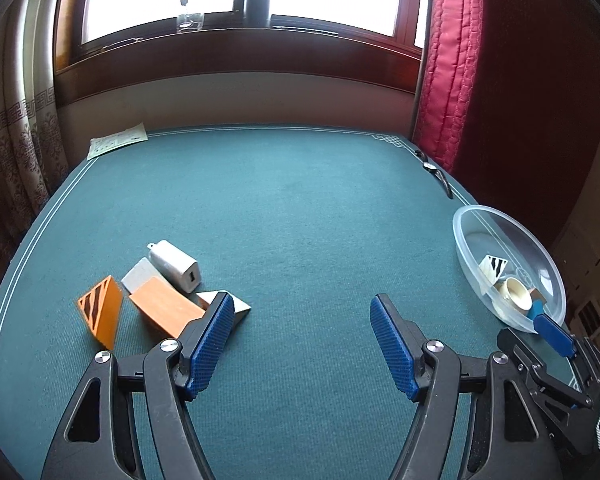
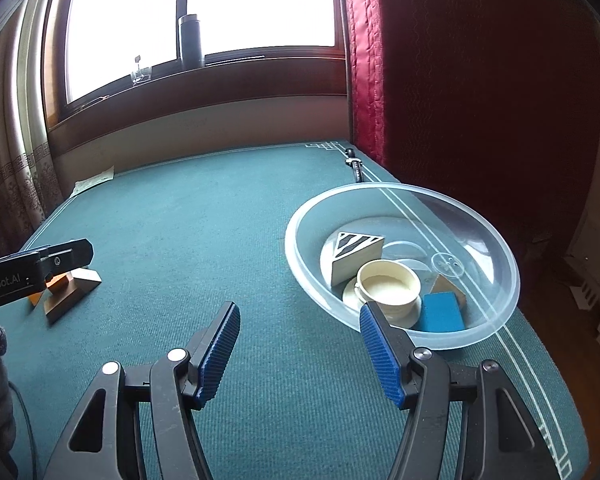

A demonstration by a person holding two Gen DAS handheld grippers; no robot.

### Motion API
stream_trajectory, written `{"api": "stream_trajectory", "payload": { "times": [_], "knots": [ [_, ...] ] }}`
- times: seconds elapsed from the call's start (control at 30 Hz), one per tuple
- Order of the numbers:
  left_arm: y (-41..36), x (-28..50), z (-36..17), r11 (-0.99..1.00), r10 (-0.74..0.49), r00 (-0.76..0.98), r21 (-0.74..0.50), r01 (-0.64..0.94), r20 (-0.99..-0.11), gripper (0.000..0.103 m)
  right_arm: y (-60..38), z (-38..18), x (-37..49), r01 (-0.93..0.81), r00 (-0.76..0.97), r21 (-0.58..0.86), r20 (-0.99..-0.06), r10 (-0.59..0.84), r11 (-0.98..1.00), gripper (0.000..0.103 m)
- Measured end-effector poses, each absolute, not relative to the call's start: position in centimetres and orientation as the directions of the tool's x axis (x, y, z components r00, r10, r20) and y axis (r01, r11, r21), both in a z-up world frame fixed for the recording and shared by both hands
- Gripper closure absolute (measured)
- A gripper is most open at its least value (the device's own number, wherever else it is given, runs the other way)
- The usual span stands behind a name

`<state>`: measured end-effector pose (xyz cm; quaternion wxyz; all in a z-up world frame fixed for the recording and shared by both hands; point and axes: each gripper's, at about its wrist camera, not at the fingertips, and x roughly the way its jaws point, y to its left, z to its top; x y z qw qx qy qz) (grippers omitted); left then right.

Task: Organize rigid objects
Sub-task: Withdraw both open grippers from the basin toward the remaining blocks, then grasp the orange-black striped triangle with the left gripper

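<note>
Lying loose on the green table mat [image 1: 300, 208], a small pile of rigid pieces is seen just beyond the left finger of the left gripper [image 1: 302, 340]: an orange striped wedge [image 1: 102, 312], an orange curved block [image 1: 164, 308], a grey block [image 1: 138, 278], a white USB charger [image 1: 176, 266] and a pale wooden wedge [image 1: 240, 305] partly hidden by that finger. The left gripper's jaws are spread apart with only bare mat between them. The right gripper [image 2: 298, 346] is likewise released and empty. Just past its right finger a clear plastic bowl [image 2: 476, 216] is placed, in which a striped wooden wedge [image 2: 356, 256], a cream cup [image 2: 388, 286], a blue block [image 2: 440, 312] and a brown piece [image 2: 446, 286] are gathered. A wristwatch [image 2: 354, 164] is laid beyond the bowl at the mat's far edge.
</note>
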<state>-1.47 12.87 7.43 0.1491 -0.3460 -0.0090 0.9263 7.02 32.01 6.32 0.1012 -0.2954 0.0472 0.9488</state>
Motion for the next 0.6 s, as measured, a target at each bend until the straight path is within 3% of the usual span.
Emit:
{"api": "stream_trajectory", "payload": {
  "times": [0.17,0.6],
  "knots": [
    [9.9,-1.8,7.3,-0.971,0.235,-0.732,-0.122,-0.205,-0.64,0.032,30.4,6.3,6.4,-0.174,-0.808,0.034,-0.576,0.123,-0.984,0.032],
    [1.7,-2.9,5.6,-0.996,0.071,-0.742,-0.086,-0.018,-0.666,0.032,27.5,5.7,5.4,-0.093,-0.789,0.065,-0.613,0.034,-0.994,0.032]
  ]
}}
